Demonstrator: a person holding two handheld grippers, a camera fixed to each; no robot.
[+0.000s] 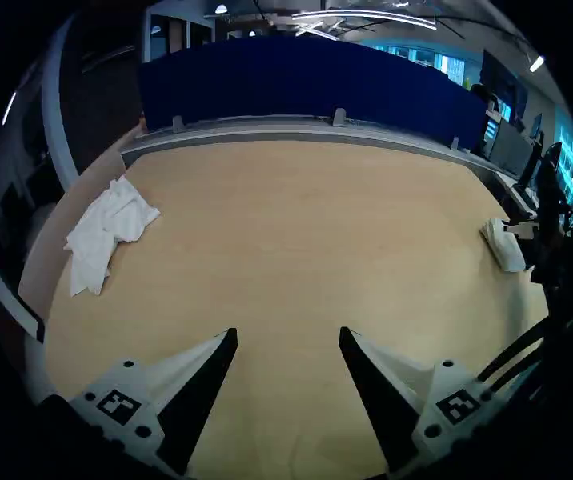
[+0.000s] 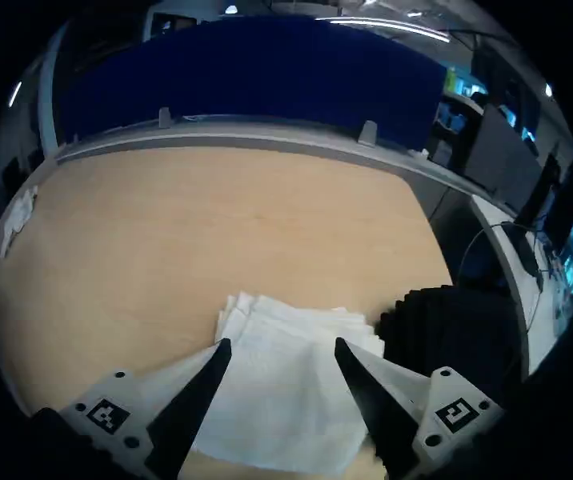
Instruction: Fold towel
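A crumpled white towel [image 1: 106, 232] lies near the left edge of the wooden table [image 1: 302, 232]; in the right gripper view the same towel [image 2: 18, 214] is small and far to the left. My left gripper [image 1: 286, 336] hovers open over bare wood, well short of that towel, with nothing between its fingers. A stack of folded white towels [image 2: 286, 384] lies at the table's near edge, right under my right gripper [image 2: 281, 346]. That gripper is open, its fingertips spread over the stack. In the left gripper view the stack [image 1: 504, 244] sits at the table's right edge.
A blue partition [image 1: 302, 80] on a grey rail closes the far side of the table. A black chair back [image 2: 454, 328] stands just right of the folded stack. Desks with dark monitors [image 2: 518, 168] lie beyond on the right.
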